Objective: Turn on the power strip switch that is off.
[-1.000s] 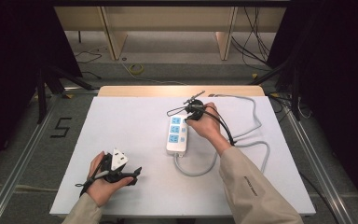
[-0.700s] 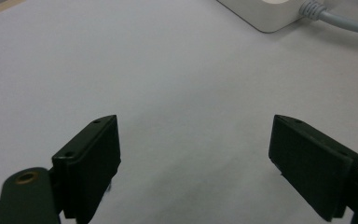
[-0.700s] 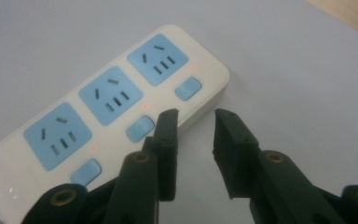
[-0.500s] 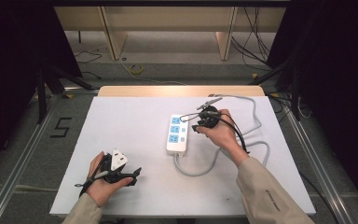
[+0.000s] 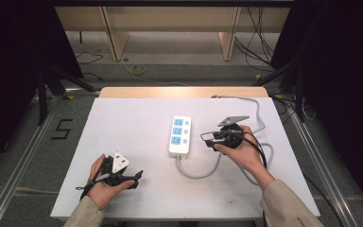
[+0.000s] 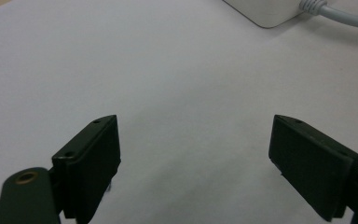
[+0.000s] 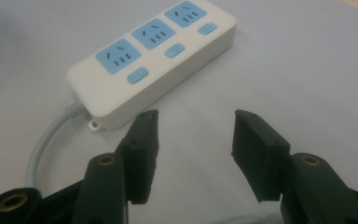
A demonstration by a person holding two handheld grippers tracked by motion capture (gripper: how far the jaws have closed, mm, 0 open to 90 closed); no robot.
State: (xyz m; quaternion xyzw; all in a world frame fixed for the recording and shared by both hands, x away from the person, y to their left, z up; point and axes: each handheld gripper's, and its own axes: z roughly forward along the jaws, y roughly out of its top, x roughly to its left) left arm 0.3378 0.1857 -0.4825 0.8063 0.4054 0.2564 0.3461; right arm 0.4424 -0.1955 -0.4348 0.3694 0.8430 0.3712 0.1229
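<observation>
White power strip (image 5: 180,135) lies flat mid-table (image 5: 137,118), three blue sockets up, each with a blue switch beside it, nothing plugged in. Its grey cord (image 5: 203,171) loops off the near end toward the right. Right gripper (image 5: 208,140) just beside the strip's right side, jaws apart, empty. Left gripper (image 5: 134,177) at the near-left of the table, well apart from the strip, jaws wide apart over bare table.
</observation>
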